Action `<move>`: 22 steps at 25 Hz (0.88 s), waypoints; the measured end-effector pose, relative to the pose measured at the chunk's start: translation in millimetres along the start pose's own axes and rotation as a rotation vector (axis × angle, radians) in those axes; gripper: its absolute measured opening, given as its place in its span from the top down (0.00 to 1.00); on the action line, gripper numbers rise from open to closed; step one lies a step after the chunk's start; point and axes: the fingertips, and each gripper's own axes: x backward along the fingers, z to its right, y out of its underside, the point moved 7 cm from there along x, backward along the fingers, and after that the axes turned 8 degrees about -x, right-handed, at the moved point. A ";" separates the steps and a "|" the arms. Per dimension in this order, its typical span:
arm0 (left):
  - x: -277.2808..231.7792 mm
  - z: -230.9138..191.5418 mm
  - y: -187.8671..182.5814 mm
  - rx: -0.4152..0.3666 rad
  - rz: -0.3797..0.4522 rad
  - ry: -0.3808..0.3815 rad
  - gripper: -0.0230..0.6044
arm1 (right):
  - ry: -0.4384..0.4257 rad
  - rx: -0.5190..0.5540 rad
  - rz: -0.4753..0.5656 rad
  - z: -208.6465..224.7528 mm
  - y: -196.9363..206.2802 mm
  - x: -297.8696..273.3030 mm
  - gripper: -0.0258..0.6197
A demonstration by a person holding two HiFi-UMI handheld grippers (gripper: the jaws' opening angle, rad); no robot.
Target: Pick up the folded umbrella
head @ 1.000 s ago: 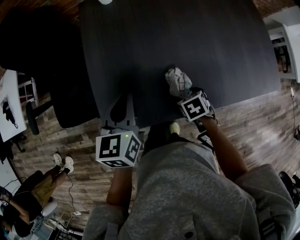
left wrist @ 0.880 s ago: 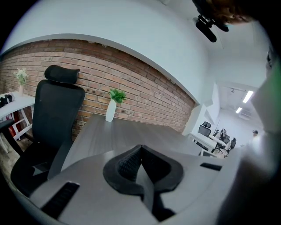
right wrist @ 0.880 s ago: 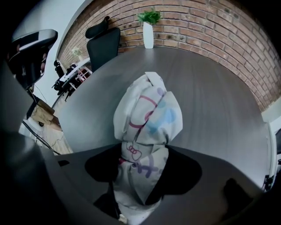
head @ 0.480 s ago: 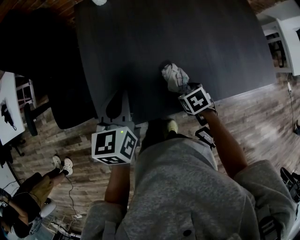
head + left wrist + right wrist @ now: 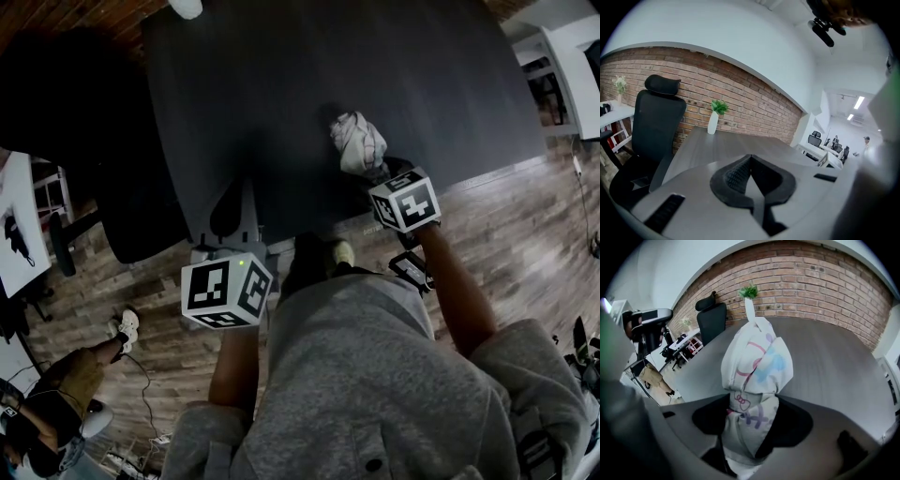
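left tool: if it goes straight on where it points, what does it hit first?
The left tool, jaws shut, points down across the dark tabletop and would likely meet that first. The white vase stands left of that line. Depth unclear.

A dark grey, matte tabletop (image 5: 375, 66) stretches away ahead of the left tool (image 5: 750, 158). A slim white vase with a green sprig (image 5: 713, 123) stands upright on it at its far edge, well beyond that tool.

wear: grey top (image 5: 375, 375) | marker cubes (image 5: 225, 291): black-white squares | left gripper (image 5: 750, 159): grey shell, black ribbed jaws
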 end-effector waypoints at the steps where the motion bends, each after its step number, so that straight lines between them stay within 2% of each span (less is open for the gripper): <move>1: 1.4 1.8 -0.9 -0.004 0.003 -0.001 0.94 | -0.001 -0.003 0.019 1.8 0.3 3.8 0.53; 10: 19.5 30.4 -3.9 -0.030 0.025 -0.009 0.94 | -0.028 -0.042 0.247 11.6 -3.0 56.1 0.53; 18: 39.6 63.9 -7.4 -0.066 0.051 -0.016 0.94 | -0.102 -0.062 0.492 17.0 -1.4 118.3 0.53; 22: 49.0 83.3 -11.3 -0.085 0.070 -0.021 0.94 | -0.186 -0.115 0.604 18.1 -0.3 150.8 0.53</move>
